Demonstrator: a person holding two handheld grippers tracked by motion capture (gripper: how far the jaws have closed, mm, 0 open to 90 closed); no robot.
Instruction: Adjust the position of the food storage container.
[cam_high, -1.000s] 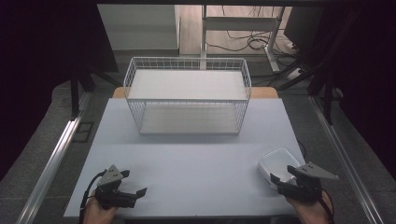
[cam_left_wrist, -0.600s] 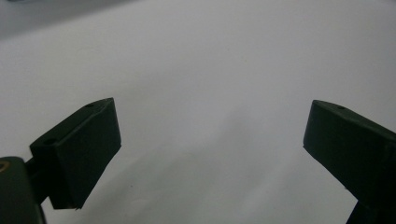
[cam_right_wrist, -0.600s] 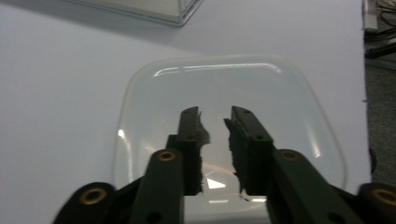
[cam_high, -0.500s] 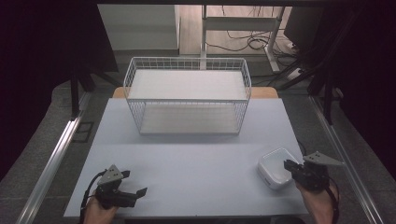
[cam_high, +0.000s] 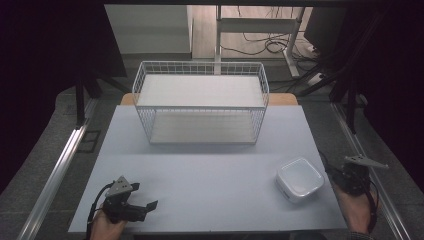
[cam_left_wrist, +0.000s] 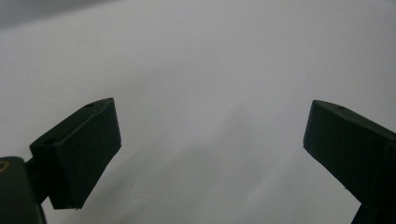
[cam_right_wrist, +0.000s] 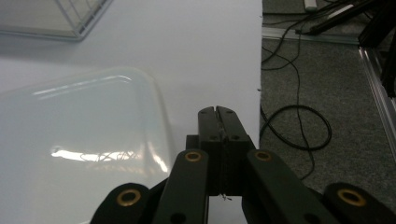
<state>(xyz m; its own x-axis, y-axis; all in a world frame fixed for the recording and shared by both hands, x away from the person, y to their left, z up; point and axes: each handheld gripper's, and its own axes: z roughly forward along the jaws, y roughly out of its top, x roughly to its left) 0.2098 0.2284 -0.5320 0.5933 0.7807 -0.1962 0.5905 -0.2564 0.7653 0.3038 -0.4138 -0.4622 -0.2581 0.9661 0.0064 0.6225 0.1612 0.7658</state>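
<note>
Jaws of the left gripper are standing wide apart over bare white surface, holding nothing, at the near left corner. In the left gripper view the two black pads are framing nothing but blank surface, so this hand is idling well apart from the work.

Moving right, a white wire basket is sitting at the far middle of the surface, with a pale sheet lying on its floor. Nearer and to the right, a white square container with rounded corners is resting flat near the right edge, well apart from the basket.

Furthest right, the right gripper is hovering just beside the container's right side. Its jaws are pressed fully together with nothing between them, as the right gripper view shows, where the shut tips are pointing past the glossy container at their left.

Judging from this, the step in hand is taking hold of the container. To do it well, the right jaws are needing to open first, then straddle the container's rim or near wall, one jaw inside and one outside, and close squarely. A glancing approach with shut jaws is likely to shove the smooth container along the surface rather than grip it.
</note>
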